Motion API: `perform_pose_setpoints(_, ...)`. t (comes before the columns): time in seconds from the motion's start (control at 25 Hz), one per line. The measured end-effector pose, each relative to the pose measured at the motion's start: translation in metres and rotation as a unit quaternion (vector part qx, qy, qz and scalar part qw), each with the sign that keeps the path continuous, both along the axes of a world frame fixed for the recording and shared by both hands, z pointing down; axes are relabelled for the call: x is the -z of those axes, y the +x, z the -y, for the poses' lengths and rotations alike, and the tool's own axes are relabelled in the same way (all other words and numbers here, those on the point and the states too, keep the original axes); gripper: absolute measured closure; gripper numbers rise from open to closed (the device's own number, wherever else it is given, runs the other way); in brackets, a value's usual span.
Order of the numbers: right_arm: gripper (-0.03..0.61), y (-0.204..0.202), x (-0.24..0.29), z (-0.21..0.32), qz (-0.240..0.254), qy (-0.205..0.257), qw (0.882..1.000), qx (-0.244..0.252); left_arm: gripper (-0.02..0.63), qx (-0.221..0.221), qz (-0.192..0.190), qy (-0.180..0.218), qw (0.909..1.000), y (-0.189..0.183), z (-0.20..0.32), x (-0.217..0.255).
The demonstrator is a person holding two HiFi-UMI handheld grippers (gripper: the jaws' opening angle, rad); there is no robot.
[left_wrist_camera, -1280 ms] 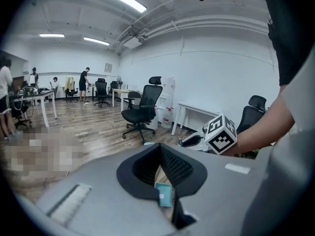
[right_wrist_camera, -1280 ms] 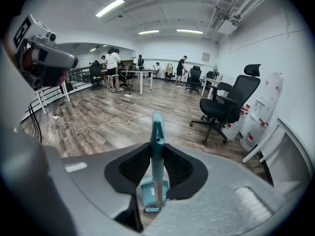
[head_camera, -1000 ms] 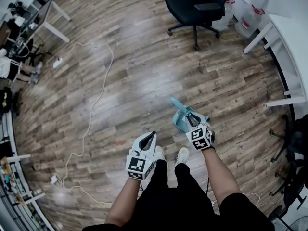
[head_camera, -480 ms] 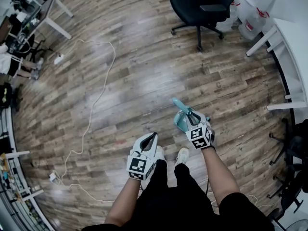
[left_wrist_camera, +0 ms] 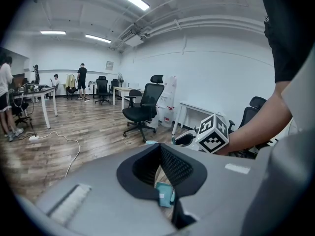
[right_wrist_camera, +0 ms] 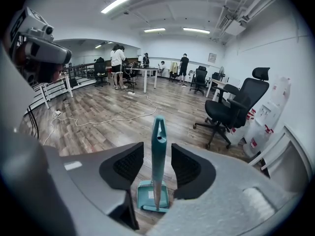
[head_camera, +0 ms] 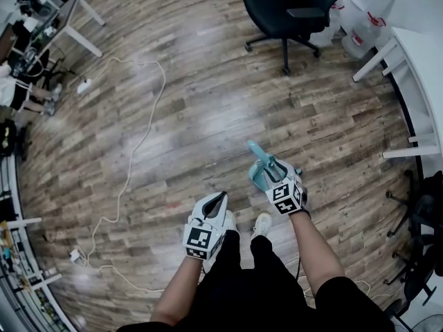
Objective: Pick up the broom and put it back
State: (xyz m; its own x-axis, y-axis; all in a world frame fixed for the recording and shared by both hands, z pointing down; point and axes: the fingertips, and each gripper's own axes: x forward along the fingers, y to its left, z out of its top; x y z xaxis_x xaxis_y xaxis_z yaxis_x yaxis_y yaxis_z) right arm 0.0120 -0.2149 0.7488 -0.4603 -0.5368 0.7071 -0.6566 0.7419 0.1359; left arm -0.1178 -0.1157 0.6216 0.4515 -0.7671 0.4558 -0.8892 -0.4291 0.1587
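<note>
A teal broom (right_wrist_camera: 158,146) stands upright in its teal dustpan (right_wrist_camera: 145,196) on the wooden floor, just ahead of the person's feet. My right gripper (right_wrist_camera: 157,156) straddles the broom's handle. Its jaws are opening, and a gap shows on both sides of the handle, so the pads do not press on it. From the head view, the right gripper (head_camera: 273,170) sits over the dustpan (head_camera: 257,178), with the handle's tip (head_camera: 255,148) poking out beyond it. My left gripper (head_camera: 217,199) hangs to the left, fingertips together and holding nothing. Past its jaws (left_wrist_camera: 158,147) I see a piece of the dustpan (left_wrist_camera: 165,194).
A black office chair (head_camera: 291,9) stands further ahead on the right. White desks (head_camera: 415,54) and water jugs (head_camera: 360,19) line the right side. A white cable (head_camera: 142,137) runs across the floor on the left. People stand by desks (right_wrist_camera: 147,72) far across the room.
The right gripper's jaws have spread away from the broom handle they were closed on. The left gripper has stayed where it was.
</note>
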Motion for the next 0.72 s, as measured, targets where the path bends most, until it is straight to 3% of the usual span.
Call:
perform_pose_setpoints(0.56,0.377,0.014,0.053,-0.04,0.027,0.03,0.999,-0.004,0.594,-0.017,0.002,0.028,0.9995,0.004,-0.007,0.018)
perform_pose_setpoints(0.72,0.435,0.023,0.085,-0.054,0.042,0.053,0.998,-0.009,0.594,-0.025,-0.002,0.046,0.9986,0.01,-0.01,0.032)
